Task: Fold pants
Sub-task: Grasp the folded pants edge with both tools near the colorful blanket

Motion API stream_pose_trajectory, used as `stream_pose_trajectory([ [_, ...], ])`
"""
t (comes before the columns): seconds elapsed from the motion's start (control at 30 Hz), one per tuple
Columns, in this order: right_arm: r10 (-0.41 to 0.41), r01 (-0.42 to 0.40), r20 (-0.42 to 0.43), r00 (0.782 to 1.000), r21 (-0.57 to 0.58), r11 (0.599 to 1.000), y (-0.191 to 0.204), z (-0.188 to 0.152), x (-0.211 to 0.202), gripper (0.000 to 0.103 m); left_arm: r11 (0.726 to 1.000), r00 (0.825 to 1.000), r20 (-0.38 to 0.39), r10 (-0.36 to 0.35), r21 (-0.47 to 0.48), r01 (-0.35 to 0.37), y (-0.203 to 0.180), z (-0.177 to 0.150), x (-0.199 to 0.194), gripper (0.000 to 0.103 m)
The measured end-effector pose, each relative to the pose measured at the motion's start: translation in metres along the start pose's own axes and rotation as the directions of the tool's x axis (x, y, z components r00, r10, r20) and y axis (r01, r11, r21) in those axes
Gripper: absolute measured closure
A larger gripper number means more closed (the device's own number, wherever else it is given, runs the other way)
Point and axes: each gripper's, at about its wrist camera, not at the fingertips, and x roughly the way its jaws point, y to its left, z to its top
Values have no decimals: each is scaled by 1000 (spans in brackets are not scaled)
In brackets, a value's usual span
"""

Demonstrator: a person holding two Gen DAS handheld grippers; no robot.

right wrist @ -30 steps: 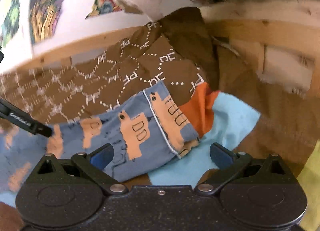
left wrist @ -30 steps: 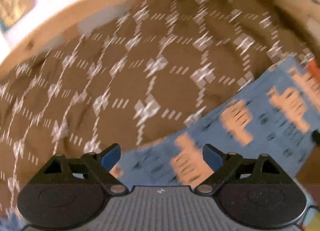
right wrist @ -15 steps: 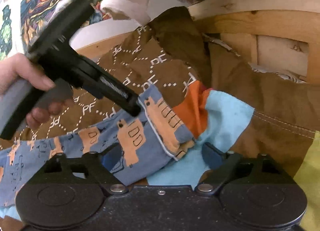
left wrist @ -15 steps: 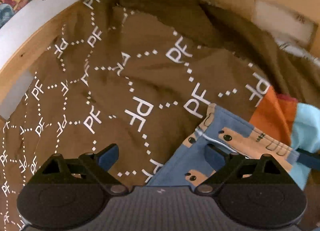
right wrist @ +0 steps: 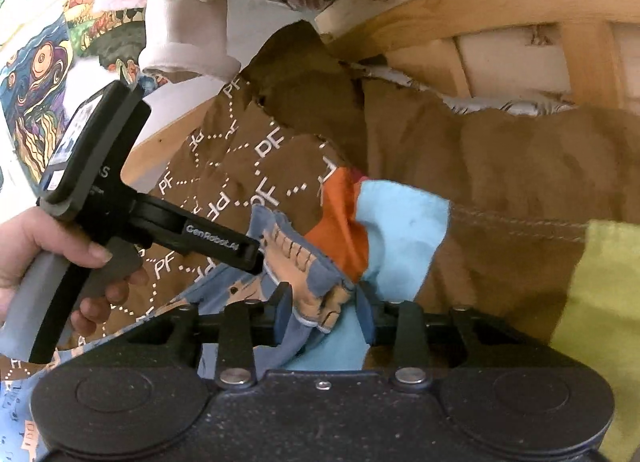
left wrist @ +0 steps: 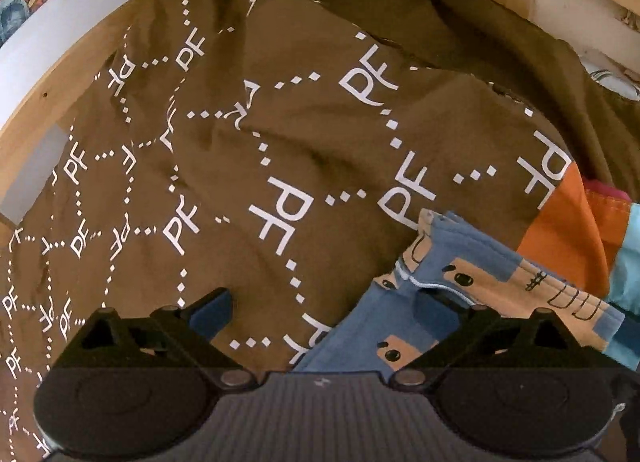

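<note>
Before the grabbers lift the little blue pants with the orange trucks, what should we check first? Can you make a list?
1. Right gripper has the pants hem between its fingers, which have just been closing: ok.
2. Fully pinched tight: cannot tell.
3. Left gripper open wide at the other hem corner: ok.
4. Left gripper holding the pants: not ok, not yet.
5. Light blue cloth also caught by right fingers: cannot tell.
6. Pants lying flat on the brown PF sheet: not ok, bunched.

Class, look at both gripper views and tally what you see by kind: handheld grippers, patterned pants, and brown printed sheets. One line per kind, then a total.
Handheld grippers: 2, the left gripper and the right gripper
Blue patterned pants: 1
Brown sheet printed with PF: 1
Total: 4
</note>
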Motion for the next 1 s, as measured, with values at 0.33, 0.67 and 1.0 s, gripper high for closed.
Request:
stream_pose_trajectory([
  [0.33,12,-14,16,1000,101,995,-8,0,0,87,987,998,-8,-59,-149,57,17,-4,-15,4],
  [0.67,11,23,125,992,-268,963,47,-13,-20,87,869,957,89,-275,-403,287,50,-5,-62,18],
  [1.0,38,34,142,989,-478,878,79,-31,-20,87,941,965,-100,-242,-266,208,1,29,-53,19],
])
